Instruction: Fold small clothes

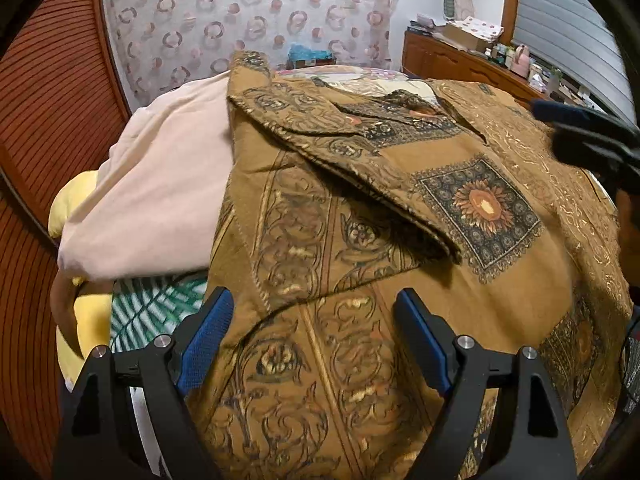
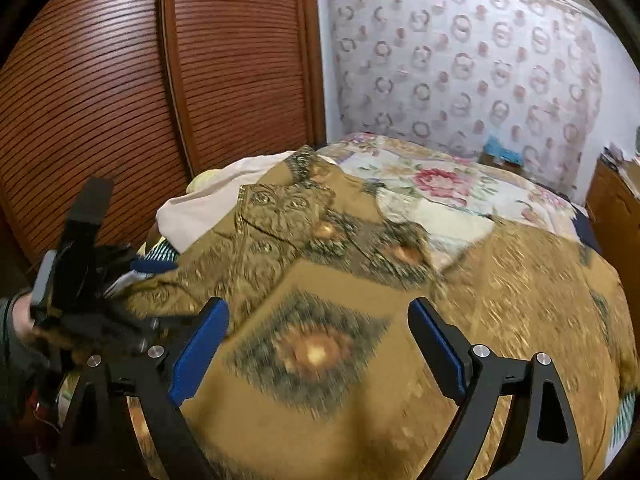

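Note:
A mustard-brown patterned garment (image 1: 400, 240) lies spread on the bed, with one side flap folded over its middle (image 1: 340, 152). It also fills the right wrist view (image 2: 360, 320), blurred. My left gripper (image 1: 314, 304) is open and empty, just above the garment's near part. My right gripper (image 2: 318, 316) is open and empty over a dark square print with an orange flower (image 2: 312, 352). The right gripper shows dark at the right edge of the left wrist view (image 1: 588, 140). The left gripper shows at the left of the right wrist view (image 2: 100, 276).
A pale pink cloth (image 1: 160, 192) and yellow fabric (image 1: 88, 320) lie left of the garment, over a green leaf-print cloth (image 1: 156, 304). A floral bedspread (image 2: 440, 188) covers the bed. Brown slatted wardrobe doors (image 2: 140, 100) stand at left. A cluttered wooden cabinet (image 1: 460, 56) stands far right.

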Demonstrator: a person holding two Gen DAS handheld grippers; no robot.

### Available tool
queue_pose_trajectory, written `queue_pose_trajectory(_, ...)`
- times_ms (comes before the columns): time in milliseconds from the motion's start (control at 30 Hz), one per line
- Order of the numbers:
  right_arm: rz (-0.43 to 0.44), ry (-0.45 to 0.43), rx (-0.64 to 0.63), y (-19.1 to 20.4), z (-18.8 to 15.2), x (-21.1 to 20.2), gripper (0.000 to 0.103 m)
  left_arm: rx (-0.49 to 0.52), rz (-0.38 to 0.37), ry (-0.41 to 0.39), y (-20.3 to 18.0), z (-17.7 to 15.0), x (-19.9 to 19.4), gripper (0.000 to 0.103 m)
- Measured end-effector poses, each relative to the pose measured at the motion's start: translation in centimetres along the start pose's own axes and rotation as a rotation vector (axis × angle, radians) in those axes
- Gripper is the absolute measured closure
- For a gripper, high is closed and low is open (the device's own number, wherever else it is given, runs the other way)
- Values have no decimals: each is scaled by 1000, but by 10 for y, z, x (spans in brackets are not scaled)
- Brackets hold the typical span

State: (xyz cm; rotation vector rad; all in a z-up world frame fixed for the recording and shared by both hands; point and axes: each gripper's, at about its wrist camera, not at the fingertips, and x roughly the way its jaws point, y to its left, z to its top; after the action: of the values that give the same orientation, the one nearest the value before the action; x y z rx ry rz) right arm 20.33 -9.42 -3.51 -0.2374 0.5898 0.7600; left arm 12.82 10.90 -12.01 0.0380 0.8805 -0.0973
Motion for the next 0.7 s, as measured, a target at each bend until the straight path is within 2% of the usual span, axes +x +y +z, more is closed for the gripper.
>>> queue_pose_trajectory(100,18,25,-17,7,12,28,11,-38,20,-15,9,-9,-10,19)
queue_pose_trajectory(300,61,76,-17,17,37,88,17,-82,1,-118,16,-28,-49,19)
queue_pose_trajectory(467,87,122,-39,36,55,127,18,-99,26,-161,25,-31,-68,19)
queue_pose_trajectory(567,66,151,-58,44,60,142,18,-104,24,-179,24,-32,-73,19)
queue_pose_trajectory(700,-29,161,-69,43,64,156,19,-102,19,-183,25,-34,-73,19)
